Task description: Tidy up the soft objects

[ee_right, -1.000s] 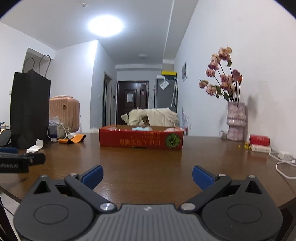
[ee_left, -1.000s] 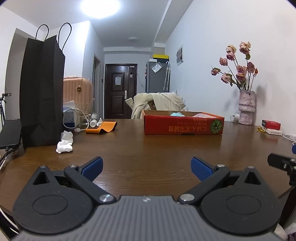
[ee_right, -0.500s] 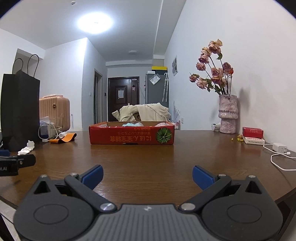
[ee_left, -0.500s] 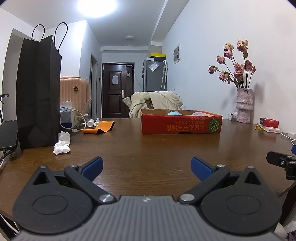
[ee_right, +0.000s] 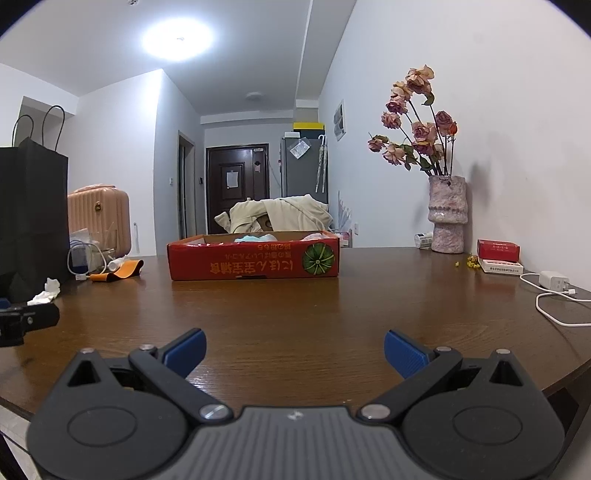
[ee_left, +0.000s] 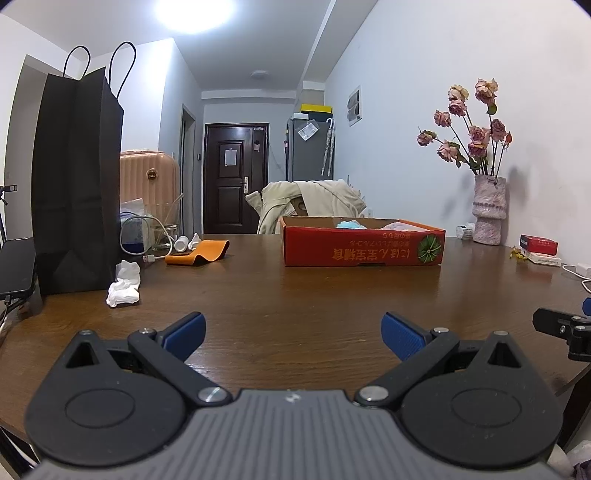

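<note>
Brown tabletop [ee_left: 295, 295] carries one red box [ee_left: 364, 245], holding perhaps two soft cloths; left gripper [ee_left: 293, 328] and right gripper [ee_right: 294, 347] both spread apart, empty.

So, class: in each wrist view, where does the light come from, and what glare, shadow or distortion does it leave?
Left wrist view: ceiling light blown out white; the vase throws a soft shadow on the wall; corners vignetted. Right wrist view: same lamp glare; sheen on the table; fisheye bends the walls.

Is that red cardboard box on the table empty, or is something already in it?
Not empty: the red box holds a light blue soft item and a pink one, peeking above its rim.
</note>
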{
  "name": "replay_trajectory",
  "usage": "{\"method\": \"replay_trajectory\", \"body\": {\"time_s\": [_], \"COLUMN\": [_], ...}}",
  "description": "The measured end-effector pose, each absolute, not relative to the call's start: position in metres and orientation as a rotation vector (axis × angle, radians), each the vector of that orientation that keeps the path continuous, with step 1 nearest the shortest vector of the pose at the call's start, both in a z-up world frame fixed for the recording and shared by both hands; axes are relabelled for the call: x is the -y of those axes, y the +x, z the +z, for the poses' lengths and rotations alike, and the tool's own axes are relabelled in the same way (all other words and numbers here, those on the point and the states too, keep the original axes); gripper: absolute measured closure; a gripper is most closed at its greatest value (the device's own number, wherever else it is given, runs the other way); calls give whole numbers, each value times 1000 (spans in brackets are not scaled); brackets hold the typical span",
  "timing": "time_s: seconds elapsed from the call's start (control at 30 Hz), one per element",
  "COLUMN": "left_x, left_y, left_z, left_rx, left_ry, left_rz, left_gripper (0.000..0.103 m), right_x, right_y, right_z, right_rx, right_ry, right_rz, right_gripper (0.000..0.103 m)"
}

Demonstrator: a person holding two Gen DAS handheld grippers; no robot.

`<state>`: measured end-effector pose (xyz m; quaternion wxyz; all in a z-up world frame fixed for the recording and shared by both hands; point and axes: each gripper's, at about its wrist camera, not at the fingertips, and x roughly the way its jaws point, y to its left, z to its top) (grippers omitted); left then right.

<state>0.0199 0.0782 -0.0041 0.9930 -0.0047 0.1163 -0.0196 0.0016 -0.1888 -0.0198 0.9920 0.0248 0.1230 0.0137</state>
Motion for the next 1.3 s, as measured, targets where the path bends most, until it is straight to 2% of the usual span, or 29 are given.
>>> {"method": "replay_trajectory", "body": {"time_s": [1.3], "left_x": [-79], "left_y": [20], "left_z": [-3], "left_rx": [-222], "left_ry": [-2], "left_rz": [-50], "left_gripper": [0], "right_x": [187], "right_y": [3], "right_z": [-21], "right_rx": [-252], "right_ry": [56], "right_rz": [25], "right_gripper": [0]}}
